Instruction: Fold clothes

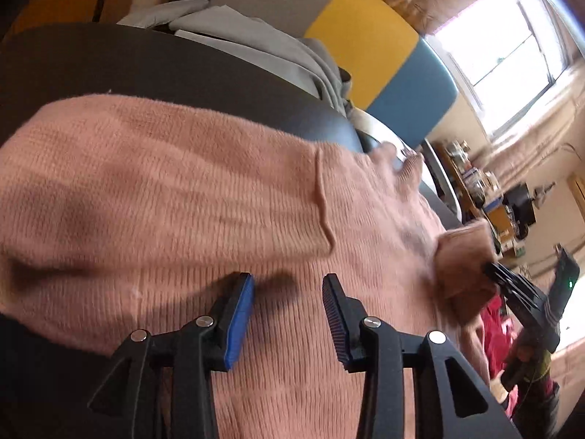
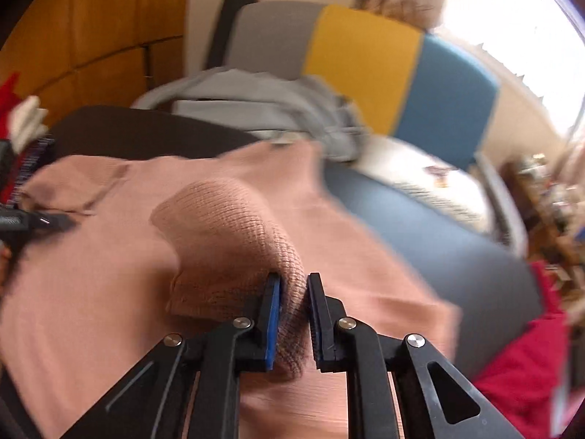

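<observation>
Left gripper: jaws spread wide apart, nothing between them, poised just over the pink knit.
Right gripper: jaws drawn close together, pinching a bunched fold of the sweater's ribbed cuff; in the left wrist view it shows at the right with the same tuft lifted.
Pink sweater: spread flat across the dark cushion, one sleeve folded over the body, its seam running down the middle.
Red cloth: lying to the right, beside the sweater's edge.
Grey garments: heaped behind the sweater, well apart from both grippers.
Backrest: grey, yellow and blue panels behind the heap.
Window: bright, far right, curtains either side.
</observation>
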`<action>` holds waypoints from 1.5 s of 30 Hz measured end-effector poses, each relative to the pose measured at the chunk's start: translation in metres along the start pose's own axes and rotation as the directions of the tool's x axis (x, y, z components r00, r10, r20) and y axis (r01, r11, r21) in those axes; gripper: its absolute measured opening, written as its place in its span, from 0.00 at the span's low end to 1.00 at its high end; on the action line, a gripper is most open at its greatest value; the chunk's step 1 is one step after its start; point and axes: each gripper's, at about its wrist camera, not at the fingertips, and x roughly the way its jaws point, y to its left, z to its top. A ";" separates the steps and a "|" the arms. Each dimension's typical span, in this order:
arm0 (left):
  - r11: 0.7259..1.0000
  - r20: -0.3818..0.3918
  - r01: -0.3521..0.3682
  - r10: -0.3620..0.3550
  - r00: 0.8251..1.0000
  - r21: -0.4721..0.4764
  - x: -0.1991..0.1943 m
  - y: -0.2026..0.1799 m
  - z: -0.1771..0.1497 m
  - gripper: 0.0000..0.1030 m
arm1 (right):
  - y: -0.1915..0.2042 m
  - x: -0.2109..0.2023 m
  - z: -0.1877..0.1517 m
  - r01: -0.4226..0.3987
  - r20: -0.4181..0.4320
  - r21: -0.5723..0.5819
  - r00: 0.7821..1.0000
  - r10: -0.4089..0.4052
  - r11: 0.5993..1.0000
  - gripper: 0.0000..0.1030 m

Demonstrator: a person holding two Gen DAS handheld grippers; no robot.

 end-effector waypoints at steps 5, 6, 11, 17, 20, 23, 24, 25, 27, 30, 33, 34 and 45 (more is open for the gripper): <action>1.000 0.029 -0.006 0.005 1.000 0.021 0.005 0.002 -0.002 0.39 | -0.100 -0.008 -0.020 0.285 -0.073 0.048 0.957 -0.281 0.957 0.11; 0.999 0.041 -0.013 0.011 0.999 0.039 0.005 0.001 -0.004 0.39 | -0.127 -0.010 -0.028 0.337 -0.104 0.091 0.939 -0.328 0.937 0.11; 0.986 0.112 -0.085 0.069 0.991 0.141 0.005 -0.009 -0.016 0.39 | -0.245 -0.032 -0.101 0.446 -0.240 0.424 0.895 -0.377 0.788 0.15; 0.972 0.111 -0.131 0.110 0.988 0.195 0.005 -0.019 -0.018 0.51 | -0.206 -0.046 -0.128 0.183 -0.120 0.544 0.983 -0.139 0.819 0.67; 0.990 0.087 -0.072 0.062 0.994 0.125 -0.002 -0.017 -0.017 0.55 | -0.162 -0.043 -0.104 -0.021 0.000 0.580 1.000 0.026 0.814 0.77; 0.995 0.097 0.081 -0.074 0.993 -0.066 -0.002 0.009 -0.008 0.58 | -0.117 -0.032 -0.072 -0.216 0.100 0.577 0.976 0.194 0.787 0.93; 0.985 0.108 0.118 -0.105 0.989 -0.123 -0.001 0.017 -0.004 0.58 | -0.100 -0.027 -0.060 -0.278 0.128 0.569 0.960 0.250 0.774 0.94; 0.972 0.121 0.155 -0.135 0.983 -0.179 0.000 0.026 0.000 0.58 | -0.082 -0.022 -0.048 -0.339 0.156 0.558 0.940 0.305 0.758 0.94; 0.947 0.145 0.196 -0.163 0.976 -0.254 0.001 0.038 0.007 0.53 | -0.044 -0.002 -0.024 -0.357 0.130 0.490 0.932 0.339 0.795 0.94; 0.983 0.159 0.042 -0.013 0.987 -0.179 0.004 0.033 0.030 0.23 | -0.001 0.029 -0.014 -0.313 0.067 0.403 0.947 0.313 0.860 0.94; 0.982 0.205 -0.092 0.126 0.971 -0.168 -0.002 0.038 0.061 0.17 | 0.025 0.061 -0.020 -0.247 -0.001 0.347 0.964 0.264 0.905 0.94; 0.974 0.235 -0.150 0.188 0.954 -0.172 -0.009 0.040 0.072 0.17 | 0.028 0.068 -0.028 -0.231 -0.010 0.327 0.969 0.248 0.916 0.95; 0.961 0.389 -0.234 0.274 0.879 -0.149 -0.059 -0.005 0.105 0.38 | 0.041 0.064 -0.032 -0.228 -0.072 0.232 0.965 0.251 0.946 1.00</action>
